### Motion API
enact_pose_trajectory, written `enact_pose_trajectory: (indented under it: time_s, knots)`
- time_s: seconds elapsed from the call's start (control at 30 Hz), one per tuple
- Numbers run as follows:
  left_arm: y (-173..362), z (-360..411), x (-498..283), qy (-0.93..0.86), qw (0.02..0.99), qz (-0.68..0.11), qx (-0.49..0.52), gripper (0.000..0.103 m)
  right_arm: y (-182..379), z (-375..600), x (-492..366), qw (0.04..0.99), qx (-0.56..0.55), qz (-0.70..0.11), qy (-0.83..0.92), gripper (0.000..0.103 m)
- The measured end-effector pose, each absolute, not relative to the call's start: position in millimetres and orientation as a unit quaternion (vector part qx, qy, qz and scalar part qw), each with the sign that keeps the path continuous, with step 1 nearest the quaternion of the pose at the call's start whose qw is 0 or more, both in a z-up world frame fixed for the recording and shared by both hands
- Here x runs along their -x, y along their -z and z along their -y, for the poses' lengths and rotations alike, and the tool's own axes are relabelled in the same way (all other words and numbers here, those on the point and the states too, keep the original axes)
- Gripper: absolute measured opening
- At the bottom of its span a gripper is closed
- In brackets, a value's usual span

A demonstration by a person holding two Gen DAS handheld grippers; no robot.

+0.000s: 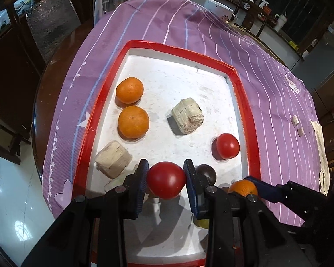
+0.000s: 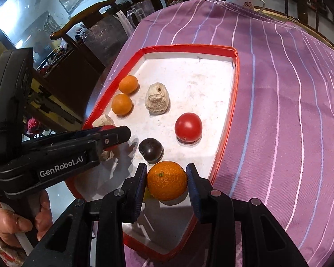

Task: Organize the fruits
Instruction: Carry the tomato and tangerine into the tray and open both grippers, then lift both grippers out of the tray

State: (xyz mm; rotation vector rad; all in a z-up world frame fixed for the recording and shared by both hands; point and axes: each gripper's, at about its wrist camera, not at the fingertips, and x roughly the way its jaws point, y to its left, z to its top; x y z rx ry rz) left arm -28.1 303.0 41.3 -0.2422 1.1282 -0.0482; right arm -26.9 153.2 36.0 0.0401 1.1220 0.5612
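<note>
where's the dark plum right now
In the right wrist view the dark plum sits on the red-rimmed tray, just beyond the held orange, with a tomato to its right.

Both tongs, left [image 1: 166, 182] and right [image 2: 167, 181], angled downward (each clamped shut).

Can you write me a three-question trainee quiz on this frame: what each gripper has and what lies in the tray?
1. Multiple choice: the left gripper is closed on A) an orange, B) a red tomato, C) a dark plum.
2. True or false: the right gripper grips an orange over the near end of the red-rimmed tray.
3. Fill in: apart from the held fruit, ___ oranges lie side by side at the tray's left rim.

Key
1. B. The blue pads sit on both sides of the tomato.
2. True.
3. Two. A second tomato and a dark plum also lie loose in the tray.
</note>
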Motion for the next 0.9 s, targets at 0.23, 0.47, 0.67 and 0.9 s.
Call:
enact_pose_trajectory:
  time_s: [0.23,0.47,0.67,0.9]
  knots:
    - [-62,-309,30,0.017,0.847,-0.512,0.138,0.056,-41,-151,28,0.814,-0.019,-0.515,-0.267,0.047]
    - [-85,-312,36,0.003,0.856,-0.494,0.152,0.058,-56,-142,33,0.824,-0.021,-0.500,-0.266,0.051]
    - [-109,-294,40,0.005,0.871,-0.474,0.124,0.063,-74,-119,41,0.843,-0.032,-0.482,-0.235,0.051]
    - [-138,-261,50,-0.001,0.895,-0.442,0.061,0.077,-88,-91,55,0.863,-0.039,-0.471,-0.179,0.052]
